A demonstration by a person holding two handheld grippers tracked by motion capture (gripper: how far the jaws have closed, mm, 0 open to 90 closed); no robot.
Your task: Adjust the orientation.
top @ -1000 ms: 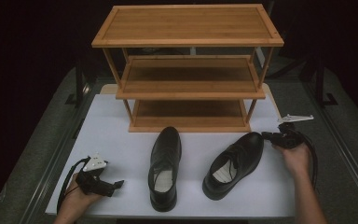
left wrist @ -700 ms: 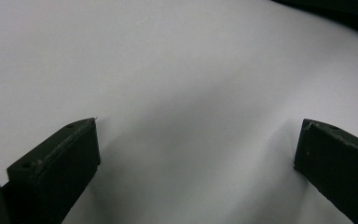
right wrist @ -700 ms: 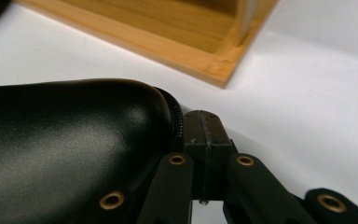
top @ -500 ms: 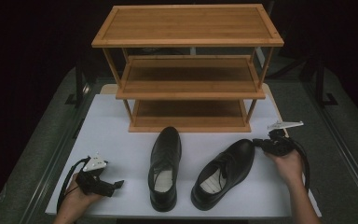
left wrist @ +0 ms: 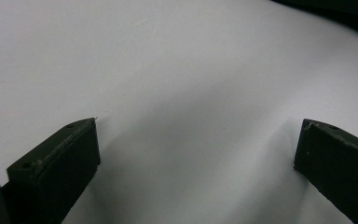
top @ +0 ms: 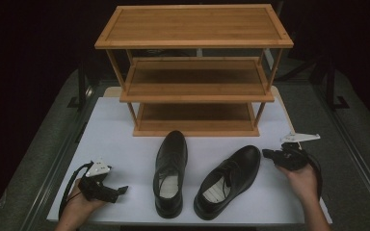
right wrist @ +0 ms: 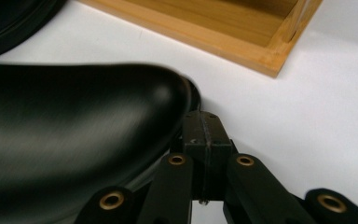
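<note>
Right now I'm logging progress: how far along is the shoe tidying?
Nothing shelved: the bamboo shoe rack holds nothing. In hand: the shut right gripper nudges the right-hand black dress shoe's toe. Left: the other shoe, beside the idle, open left gripper.

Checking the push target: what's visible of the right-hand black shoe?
The right-hand shoe is a black, glossy, leather-looking lace-up dress shoe with a pale insole. It lies upright on its sole on the white table, angled, toe up-right toward the wooden rack, heel toward the person. It sits apart from the other shoe. The right gripper, jaws shut, is at its toe; in the right gripper view the tip looks to touch it.
</note>
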